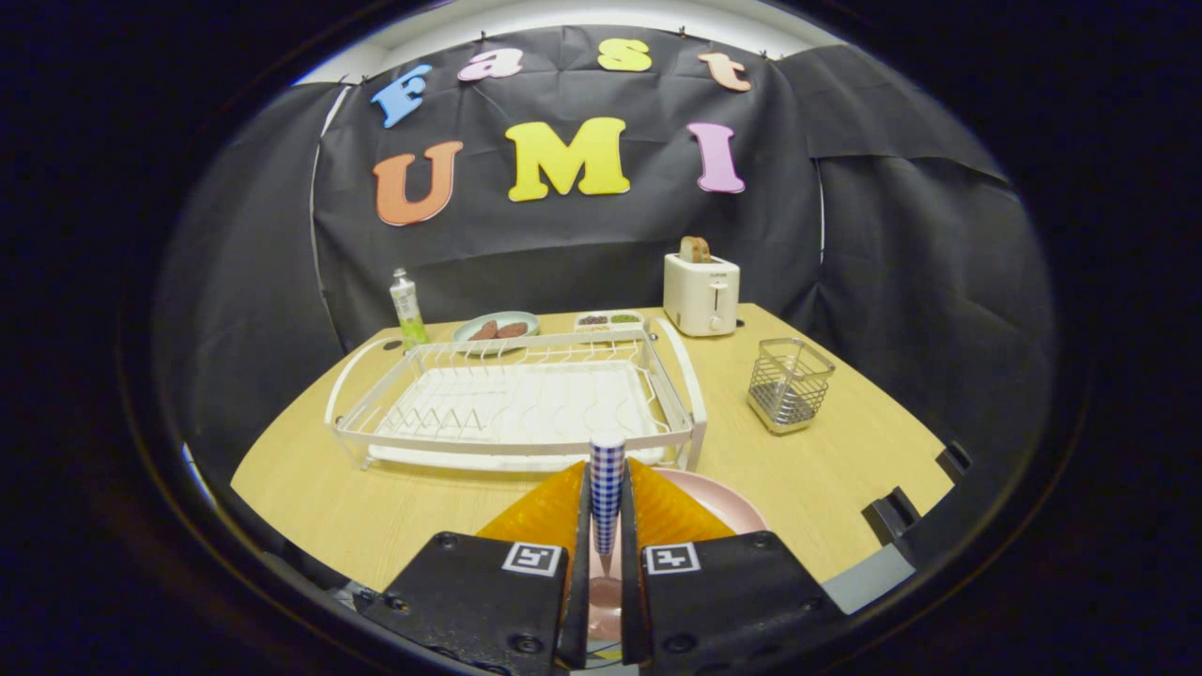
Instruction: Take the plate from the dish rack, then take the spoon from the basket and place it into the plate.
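Gripper (607, 526) pinching the spoon (607, 488) (handle up) over the plate (723, 502), lower centre — released tilted, it could clatter off the rim.

No readable text or labels

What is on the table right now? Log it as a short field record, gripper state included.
gripper: fingers closed on the checked handle of the spoon, held upright
plate: pink plate on the table, just under the fingers, between them and the rack
dish rack: white dish rack beyond the fingers, no plate in it
basket: wire basket right of the rack
toaster: toaster at the back, bread in its slot
task stage: spoon above plate, not yet released
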`<state>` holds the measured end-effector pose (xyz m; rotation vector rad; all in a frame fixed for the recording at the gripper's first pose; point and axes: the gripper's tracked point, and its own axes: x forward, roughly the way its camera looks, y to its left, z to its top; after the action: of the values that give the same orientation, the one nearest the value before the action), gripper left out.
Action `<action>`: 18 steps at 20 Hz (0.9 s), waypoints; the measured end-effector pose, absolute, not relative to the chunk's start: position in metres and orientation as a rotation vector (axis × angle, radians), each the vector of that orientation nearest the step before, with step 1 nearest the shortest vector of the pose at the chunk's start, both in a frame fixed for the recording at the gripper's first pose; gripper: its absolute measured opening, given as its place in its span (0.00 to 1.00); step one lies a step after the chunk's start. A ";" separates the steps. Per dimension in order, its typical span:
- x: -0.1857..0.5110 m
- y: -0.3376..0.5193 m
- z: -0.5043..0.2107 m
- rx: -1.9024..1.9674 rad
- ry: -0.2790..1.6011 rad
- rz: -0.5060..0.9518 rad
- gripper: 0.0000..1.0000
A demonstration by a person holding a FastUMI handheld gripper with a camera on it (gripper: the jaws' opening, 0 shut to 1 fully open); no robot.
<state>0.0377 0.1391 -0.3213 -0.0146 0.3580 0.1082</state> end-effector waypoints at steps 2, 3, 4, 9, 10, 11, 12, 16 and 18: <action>0.038 0.132 -0.321 -0.006 0.363 0.099 0.19; 0.039 0.128 -0.320 -0.004 0.366 0.091 0.19; 0.039 0.123 -0.319 0.004 0.364 0.080 0.21; 0.037 0.088 -0.306 0.051 0.372 0.017 0.63; 0.039 0.076 -0.304 0.050 0.366 -0.004 0.69; 0.038 0.066 -0.299 0.049 0.358 -0.020 0.76; 0.039 0.057 -0.295 0.043 0.361 -0.035 0.82; 0.042 0.024 -0.271 0.063 0.354 -0.061 1.00; 0.040 0.012 -0.249 0.068 0.331 -0.069 1.00</action>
<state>0.0402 0.0119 -0.2493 0.0685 0.3312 -0.0689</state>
